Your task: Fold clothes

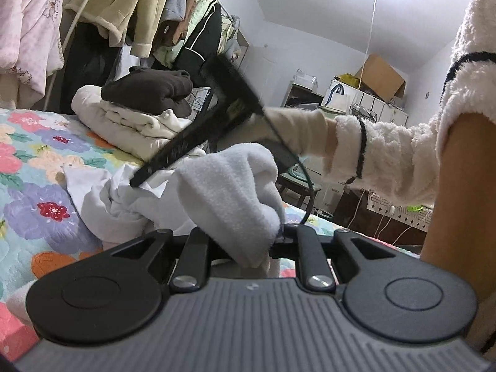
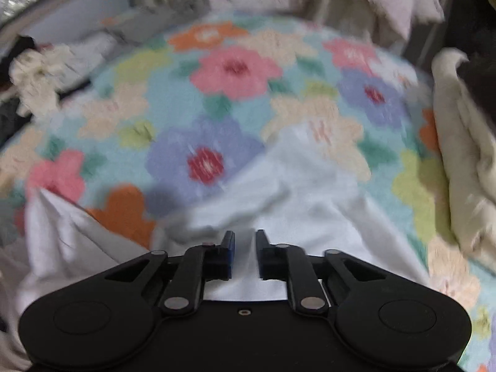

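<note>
My left gripper [image 1: 246, 232] is shut on a bunched white fleecy cloth [image 1: 229, 192], held up off the flowered bedspread [image 1: 37, 161]. A thin white garment [image 1: 102, 198] lies crumpled on the bed behind it. My right gripper [image 1: 133, 183] slants down from a hand in a fluffy white sleeve [image 1: 387, 155], with its tip at that garment. In the blurred right wrist view, the right gripper [image 2: 246, 238] points down at the white garment [image 2: 279, 192]. Its jaws stand a narrow gap apart, a ridge of the fabric lies between them, and the pads show no pressing.
A stack of folded clothes, cream [image 1: 130, 117] under dark brown [image 1: 148, 90], sits on the bed's far side and shows again at the right edge [image 2: 465, 170]. Hanging clothes [image 1: 124, 9] crowd a rack behind. Shelves and a cardboard box [image 1: 381, 77] line the far wall.
</note>
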The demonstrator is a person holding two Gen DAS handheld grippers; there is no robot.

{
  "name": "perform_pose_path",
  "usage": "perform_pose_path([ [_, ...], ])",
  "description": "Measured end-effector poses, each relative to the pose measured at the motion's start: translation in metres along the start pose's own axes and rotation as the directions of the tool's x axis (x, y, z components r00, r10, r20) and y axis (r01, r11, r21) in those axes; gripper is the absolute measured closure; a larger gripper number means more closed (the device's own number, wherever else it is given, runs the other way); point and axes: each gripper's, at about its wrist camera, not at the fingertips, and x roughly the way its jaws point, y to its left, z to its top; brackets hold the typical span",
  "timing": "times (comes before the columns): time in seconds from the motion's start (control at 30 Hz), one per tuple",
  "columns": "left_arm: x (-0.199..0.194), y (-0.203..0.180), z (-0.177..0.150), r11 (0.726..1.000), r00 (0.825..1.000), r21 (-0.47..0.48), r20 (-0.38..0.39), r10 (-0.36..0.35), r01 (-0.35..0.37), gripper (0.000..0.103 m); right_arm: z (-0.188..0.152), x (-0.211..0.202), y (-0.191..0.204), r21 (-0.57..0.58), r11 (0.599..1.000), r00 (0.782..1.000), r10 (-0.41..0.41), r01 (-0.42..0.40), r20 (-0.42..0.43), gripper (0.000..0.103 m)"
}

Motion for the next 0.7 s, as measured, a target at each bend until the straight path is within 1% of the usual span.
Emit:
perform_pose_path([
  [0.03,0.001,0.001,0.0,1.0,1.0,-0.004,0.001,0.0,0.0,0.087,0.005,-0.004,0.003,-0.01,1.0,0.999,0.03,-0.03,0.016,0.071],
  [0.07,0.001,0.002,0.0,1.0,1.0,-0.009,0.002,0.002,-0.002,0.087,0.01,-0.005,0.006,-0.02,0.998,0.998,0.058,-0.058,0.016,0.056],
  [0.1,0.002,0.003,0.0,1.0,1.0,-0.011,0.003,0.007,-0.006,0.087,0.013,-0.001,0.011,-0.032,0.996,0.997,0.083,-0.083,-0.007,0.05],
  [0.17,0.005,0.006,0.001,1.0,1.0,-0.016,0.001,0.011,-0.011,0.087,0.017,0.013,0.025,-0.078,0.99,0.991,0.108,-0.114,-0.08,0.049],
  [0.23,0.007,0.009,0.001,1.0,1.0,-0.021,-0.002,0.018,-0.018,0.087,0.015,0.032,0.04,-0.129,0.986,0.983,0.089,-0.11,-0.158,0.047],
  [0.3,0.007,0.014,0.001,0.999,0.999,-0.03,-0.004,0.034,-0.034,0.087,0.01,0.052,0.05,-0.166,0.979,0.971,0.077,-0.117,-0.228,0.045],
  [0.33,0.008,0.016,0.001,0.998,0.999,-0.037,-0.007,0.045,-0.045,0.087,0.009,0.059,0.05,-0.173,0.977,0.967,0.081,-0.125,-0.242,0.047],
  [0.37,0.008,0.02,0.001,0.997,0.998,-0.043,-0.008,0.064,-0.065,0.086,0.01,0.061,0.045,-0.175,0.975,0.969,0.096,-0.137,-0.226,0.067],
  [0.4,0.008,0.023,0.001,0.995,0.996,-0.045,-0.004,0.088,-0.089,0.084,0.011,0.063,0.04,-0.178,0.973,0.971,0.11,-0.149,-0.211,0.084],
  [0.47,0.009,0.032,0.001,0.989,0.99,-0.054,-0.003,0.139,-0.139,0.084,0.016,0.064,0.026,-0.16,0.973,0.976,0.135,-0.163,-0.169,0.087],
  [0.5,0.009,0.04,0.004,0.981,0.984,-0.079,-0.017,0.179,-0.18,0.084,0.022,0.059,0.012,-0.106,0.983,0.982,0.138,-0.152,-0.127,0.098],
  [0.53,0.008,0.048,0.007,0.97,0.975,-0.103,-0.031,0.218,-0.22,0.085,0.029,0.053,-0.001,-0.067,0.988,0.988,0.131,-0.137,-0.086,0.098],
  [0.6,0.001,0.061,0.017,0.943,0.95,-0.117,-0.012,0.311,-0.31,0.086,0.044,0.039,-0.021,-0.032,0.996,0.996,0.089,-0.089,-0.002,0.099],
  [0.7,-0.015,0.081,0.034,0.894,0.9,-0.134,0.034,0.435,-0.428,0.087,0.067,0.016,-0.047,0.006,1.0,0.991,0.008,-0.009,0.131,0.099],
])
